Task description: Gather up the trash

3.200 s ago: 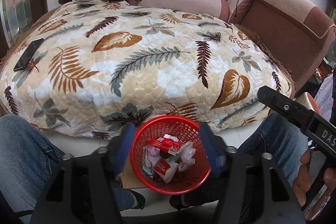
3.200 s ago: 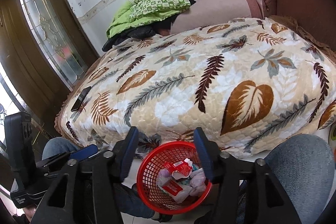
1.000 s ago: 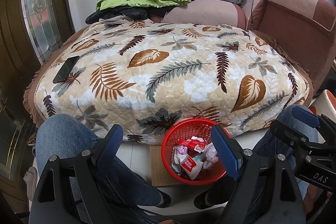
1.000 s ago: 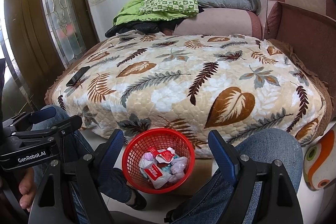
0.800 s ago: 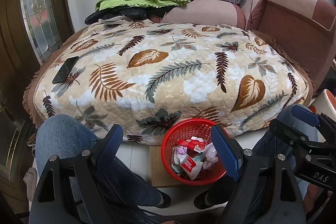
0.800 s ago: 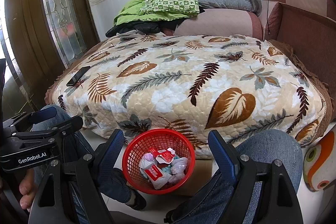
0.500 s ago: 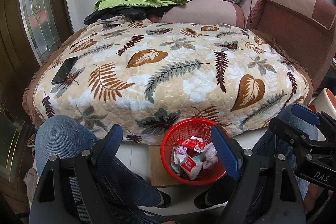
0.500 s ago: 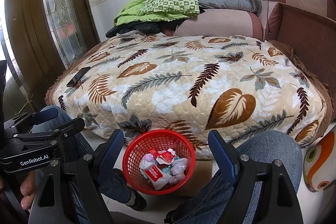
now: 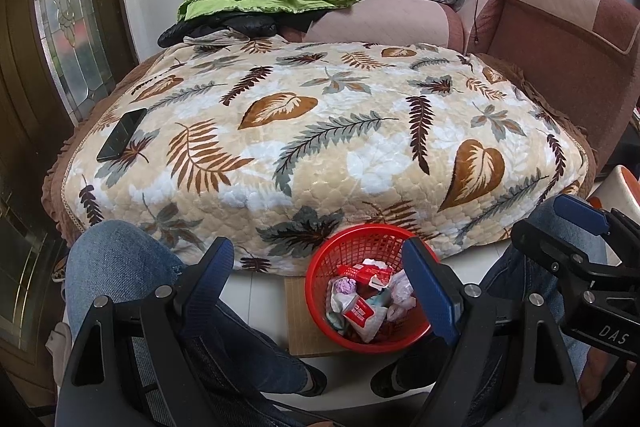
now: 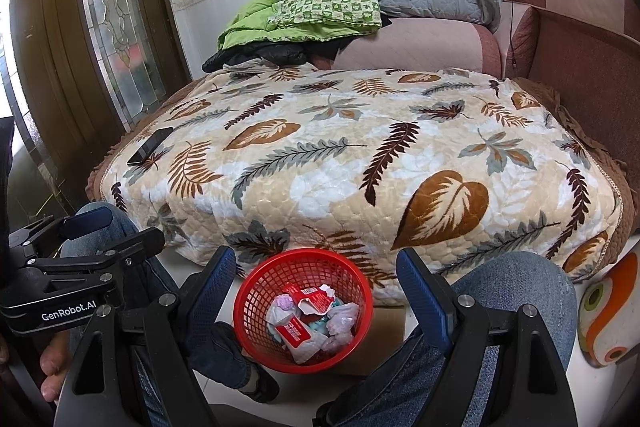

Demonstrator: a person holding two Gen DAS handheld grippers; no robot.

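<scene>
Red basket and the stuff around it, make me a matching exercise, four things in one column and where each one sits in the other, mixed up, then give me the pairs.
Things:
1. red basket
2. black phone
3. green quilt
4. crumpled wrappers

Places:
A. piled on the sofa behind the leaf-print blanket
B. on the floor between the person's knees
C. inside the basket
D. lying flat near the blanket's left edge

Pairs: 1-B, 2-D, 3-A, 4-C

Red basket [image 10: 256, 311] glossy plastic mesh; blanket [image 10: 360, 163] plush quilted cloth (slight sheen); phone [image 10: 150, 145] smooth, glossy.
</scene>
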